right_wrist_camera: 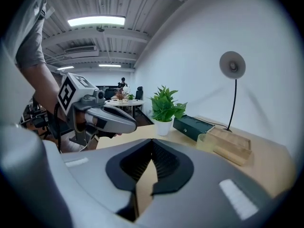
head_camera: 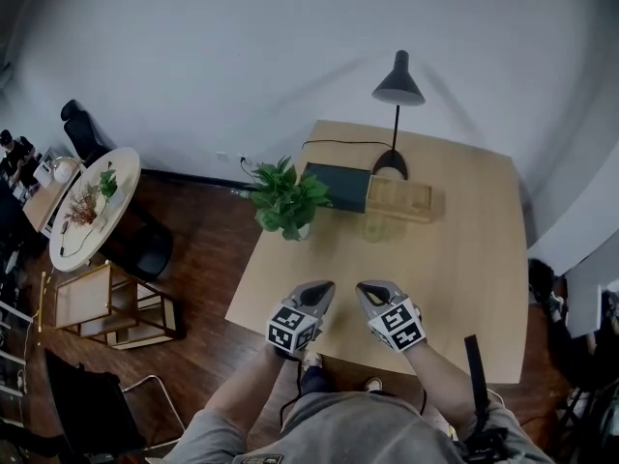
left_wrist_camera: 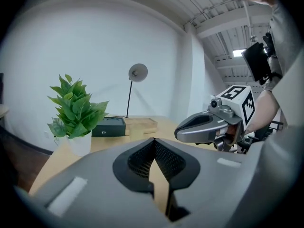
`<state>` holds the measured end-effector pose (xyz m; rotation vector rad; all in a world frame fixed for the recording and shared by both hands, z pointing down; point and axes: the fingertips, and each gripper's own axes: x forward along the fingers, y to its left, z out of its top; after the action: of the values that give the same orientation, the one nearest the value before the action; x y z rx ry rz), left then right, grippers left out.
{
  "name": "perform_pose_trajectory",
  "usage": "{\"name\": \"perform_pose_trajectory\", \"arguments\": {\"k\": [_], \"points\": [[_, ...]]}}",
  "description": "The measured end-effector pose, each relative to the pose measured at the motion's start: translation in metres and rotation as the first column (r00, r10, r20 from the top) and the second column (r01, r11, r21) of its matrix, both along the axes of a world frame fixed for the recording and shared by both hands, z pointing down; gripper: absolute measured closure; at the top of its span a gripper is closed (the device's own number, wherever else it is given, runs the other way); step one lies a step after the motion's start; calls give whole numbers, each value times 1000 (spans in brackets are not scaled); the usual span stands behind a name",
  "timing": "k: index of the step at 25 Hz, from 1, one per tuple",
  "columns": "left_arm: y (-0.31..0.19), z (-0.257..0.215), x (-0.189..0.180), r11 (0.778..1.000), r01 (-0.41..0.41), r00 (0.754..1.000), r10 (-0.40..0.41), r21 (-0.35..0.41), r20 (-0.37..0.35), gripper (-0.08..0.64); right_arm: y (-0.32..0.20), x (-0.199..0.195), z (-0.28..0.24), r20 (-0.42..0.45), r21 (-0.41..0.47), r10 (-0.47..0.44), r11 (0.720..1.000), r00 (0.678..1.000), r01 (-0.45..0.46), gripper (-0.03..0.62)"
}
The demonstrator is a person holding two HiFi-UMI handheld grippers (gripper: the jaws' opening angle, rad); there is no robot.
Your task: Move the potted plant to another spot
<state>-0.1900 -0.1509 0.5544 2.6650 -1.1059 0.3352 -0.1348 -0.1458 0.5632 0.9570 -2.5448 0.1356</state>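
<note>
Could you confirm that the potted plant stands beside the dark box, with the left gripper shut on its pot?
Not quite: the left gripper is shut on nothing, well short of the potted plant beside the dark box, as the left gripper view shows.

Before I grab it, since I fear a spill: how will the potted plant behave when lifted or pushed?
The potted plant probably tips easily: its foliage spreads wider than its small white pot. The pot looks smooth, so it may slip in a grip. It stands near an edge of the table, so pushing risks a fall.
</note>
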Motion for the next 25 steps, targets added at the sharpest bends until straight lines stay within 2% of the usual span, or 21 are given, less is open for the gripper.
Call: {"name": "perform_pose_trajectory", "arguments": {"k": [4, 8, 14, 19, 25], "points": [[23, -3, 16, 1000, 6, 1000, -7, -2, -20, 560, 23, 13, 2, 6, -14, -4, 1000, 1000, 4, 586], [42, 1, 31, 1000, -22, 1000, 22, -11, -21, 560, 39, 25, 5, 26, -23, 18, 1000, 999, -18, 586], [59, 8, 45, 995, -82, 995, 79, -49, -65, 560, 62, 41, 2, 50, -49, 96, 994, 994, -93, 586], [77, 4, 51, 987, -142, 986, 134, -81, -102, 560, 84, 54, 4, 61, -85, 195, 978, 979, -190, 586], [97, 12, 54, 978, -176, 978, 162, -111, -130, 560, 111, 55, 15, 59, -108, 254, 963, 965, -247, 586]]}}
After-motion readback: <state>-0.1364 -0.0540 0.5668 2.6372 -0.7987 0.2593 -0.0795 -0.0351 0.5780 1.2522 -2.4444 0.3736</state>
